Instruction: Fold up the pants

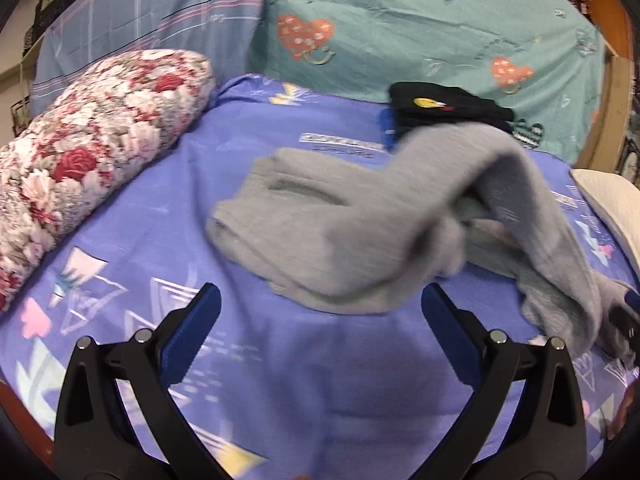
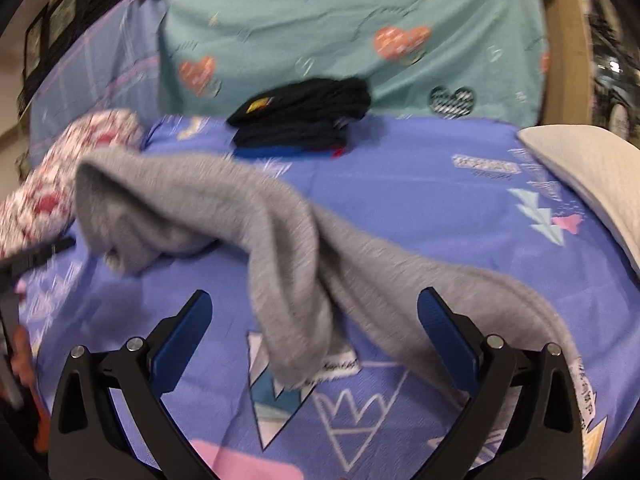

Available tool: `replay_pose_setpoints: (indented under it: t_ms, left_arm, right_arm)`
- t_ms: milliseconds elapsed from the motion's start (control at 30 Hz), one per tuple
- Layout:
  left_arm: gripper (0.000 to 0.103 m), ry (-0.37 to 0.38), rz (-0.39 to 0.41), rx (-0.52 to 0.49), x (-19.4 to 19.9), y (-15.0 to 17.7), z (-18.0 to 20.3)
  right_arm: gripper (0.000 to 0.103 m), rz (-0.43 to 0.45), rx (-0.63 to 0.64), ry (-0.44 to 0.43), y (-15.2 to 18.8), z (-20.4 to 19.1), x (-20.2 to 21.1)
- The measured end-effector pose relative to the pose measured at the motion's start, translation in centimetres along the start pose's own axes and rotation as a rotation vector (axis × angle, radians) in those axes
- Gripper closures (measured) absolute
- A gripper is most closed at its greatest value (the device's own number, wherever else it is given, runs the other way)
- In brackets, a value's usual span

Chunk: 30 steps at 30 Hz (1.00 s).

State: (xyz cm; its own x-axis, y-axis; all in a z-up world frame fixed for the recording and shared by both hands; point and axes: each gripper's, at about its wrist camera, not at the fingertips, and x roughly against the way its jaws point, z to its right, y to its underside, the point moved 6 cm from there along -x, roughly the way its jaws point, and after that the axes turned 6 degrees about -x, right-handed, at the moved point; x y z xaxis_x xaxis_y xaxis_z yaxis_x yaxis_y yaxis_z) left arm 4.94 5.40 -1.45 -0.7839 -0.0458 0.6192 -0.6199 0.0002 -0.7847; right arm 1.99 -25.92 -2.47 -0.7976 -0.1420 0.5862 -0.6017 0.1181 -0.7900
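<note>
Pants (image 1: 360, 216), one grey pair, lie rumpled and partly doubled over at the middle of the left wrist frame, on a purple sheet (image 1: 320, 380) printed with white triangles that fills the lower half of both views. In the right wrist view the pants (image 2: 280, 248) stretch from centre left to lower right, a leg end dropping onto the sheet (image 2: 420, 208) between the fingers. Behind, across the top of the frames, hangs one teal cloth (image 1: 420, 20) with hearts; a blue plaid cloth (image 1: 140, 28) sits at upper left. One floral bolster (image 1: 92, 148) lies at left against the sheet. One cream pillow (image 2: 592, 176) shows at right edge. One stack of dark folded clothes (image 2: 304, 120) rests at the sheet's far edge, just beyond the pants. Wood trim (image 1: 612, 92) lines the upper right. Left gripper (image 1: 320, 308), jaws spread wide and holding nothing, hovers just short of the pants' near fold. Right gripper (image 2: 316, 312), jaws likewise apart, straddles the hanging leg without clamping it. Both frames are motion-blurred.
</note>
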Motion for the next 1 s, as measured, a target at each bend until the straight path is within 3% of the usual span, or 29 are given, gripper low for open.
replay_pose_setpoints:
  t_ms: [133, 233, 267, 300, 333, 400, 500, 633, 733, 800, 867, 967, 1000]
  left_arm:
    - [0.002, 0.006, -0.145, 0.103, -3.7, -0.8, -4.9]
    - [0.002, 0.106, -0.302, 0.189, -7.9, -0.6, -5.9]
    - [0.002, 0.129, -0.338, 0.209, -9.1, -0.6, -5.9]
    - [0.002, 0.133, -0.370, 0.231, -10.4, -0.4, -5.9]
    - [0.002, 0.134, -0.395, 0.253, -11.3, -0.2, -5.8]
    - [0.002, 0.152, -0.432, 0.316, -12.9, -0.3, -5.7]
    - [0.002, 0.150, -0.443, 0.357, -14.1, -1.2, -5.9]
    - [0.002, 0.157, -0.462, 0.393, -15.6, -2.5, -5.5]
    - [0.002, 0.171, -0.498, 0.372, -17.1, -3.4, -3.9]
    - [0.002, 0.176, -0.498, 0.327, -17.6, -3.8, -2.4]
    - [0.009, 0.129, -0.484, 0.234, -17.7, -4.2, -0.9]
    - [0.025, 0.080, -0.445, 0.153, -17.2, -4.4, 0.1]
    - [0.029, 0.087, -0.431, 0.155, -16.9, -4.6, 0.0]
  right_arm:
    - [0.001, -0.156, 0.104, 0.013, 1.1, -1.9, -3.3]
    - [0.001, -0.240, 0.138, 0.080, 1.3, -2.6, -6.4]
    - [0.014, -0.267, 0.136, 0.079, 1.4, -2.8, -7.2]
    - [0.059, -0.296, 0.131, 0.073, 1.6, -2.9, -8.1]
    - [0.077, -0.329, 0.125, 0.070, 1.8, -2.8, -8.7]
    - [0.083, -0.327, 0.091, 0.031, 1.2, -2.5, -8.0]
    - [0.089, -0.236, 0.084, -0.037, -1.3, -1.6, -3.1]
    - [0.093, -0.032, 0.043, -0.053, -6.3, 2.3, 7.4]
    - [0.094, 0.022, -0.007, -0.061, -8.1, 5.4, 13.7]
    - [0.093, -0.005, 0.006, -0.046, -7.8, 6.5, 15.8]
    - [0.090, -0.123, 0.104, -0.011, -5.7, 6.3, 15.5]
    - [0.054, -0.275, 0.290, 0.095, -1.2, 6.5, 14.5]
    - [0.046, -0.300, 0.332, 0.143, -0.2, 6.5, 14.1]
